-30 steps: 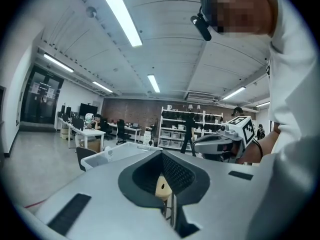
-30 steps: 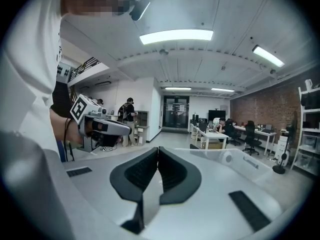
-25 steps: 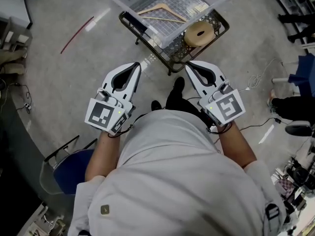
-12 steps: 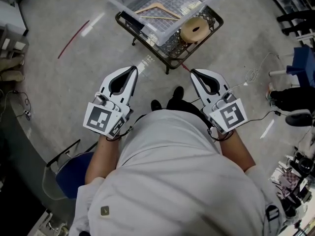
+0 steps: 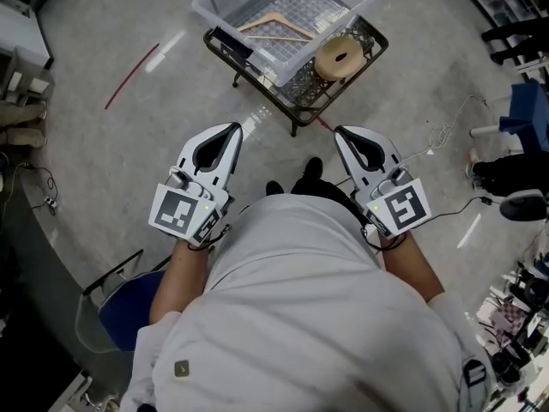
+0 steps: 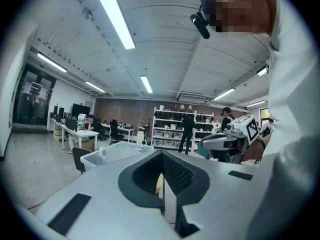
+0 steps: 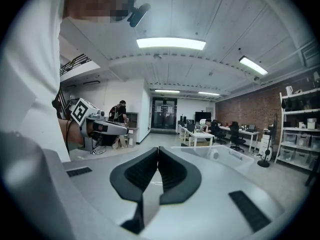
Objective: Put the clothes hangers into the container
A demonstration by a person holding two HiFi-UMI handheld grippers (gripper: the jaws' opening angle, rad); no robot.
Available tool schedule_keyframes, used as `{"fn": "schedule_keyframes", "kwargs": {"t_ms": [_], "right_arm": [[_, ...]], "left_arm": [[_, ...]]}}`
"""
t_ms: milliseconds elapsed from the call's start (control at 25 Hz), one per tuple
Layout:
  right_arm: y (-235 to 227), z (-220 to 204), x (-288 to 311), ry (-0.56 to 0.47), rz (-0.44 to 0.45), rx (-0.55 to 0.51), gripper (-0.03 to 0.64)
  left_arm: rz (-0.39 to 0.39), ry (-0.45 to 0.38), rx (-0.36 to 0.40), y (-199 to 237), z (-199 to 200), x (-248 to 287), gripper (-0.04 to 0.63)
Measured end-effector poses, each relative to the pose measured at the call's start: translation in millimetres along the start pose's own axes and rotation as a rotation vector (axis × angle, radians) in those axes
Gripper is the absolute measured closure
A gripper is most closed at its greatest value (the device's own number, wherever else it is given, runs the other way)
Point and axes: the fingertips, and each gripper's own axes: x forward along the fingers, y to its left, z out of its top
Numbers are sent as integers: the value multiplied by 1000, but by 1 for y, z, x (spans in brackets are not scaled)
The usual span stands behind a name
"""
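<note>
Left gripper point(image 5: 234, 130), right gripper point(image 5: 340, 133) fingers clenched, empty. Hanger point(image 5: 276, 26) in container point(image 5: 225, 11) on cart point(image 5: 250, 67); tape roll point(image 5: 337, 57) beside.

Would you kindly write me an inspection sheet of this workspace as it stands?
Surface: grey concrete floor; a black wire cart stands on it.
Job's things: clear container on the cart, one wooden hanger lying inside.
Clutter: tan roll on the cart beside the container; red line on the floor.
Grippers: left gripper and right gripper both shut, empty.
Cables: white cable loose on the floor at right.
Surroundings: blue chair lower left; desks and shelves beyond.
</note>
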Motion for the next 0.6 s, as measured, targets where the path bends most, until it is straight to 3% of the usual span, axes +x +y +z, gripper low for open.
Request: {"fn": "schedule_keyframes", "kwargs": {"t_ms": [600], "right_arm": [[10,7,-5,9,4,16,597]], "left_arm": [[4,-6,-3,-6,1,-14,578]]}}
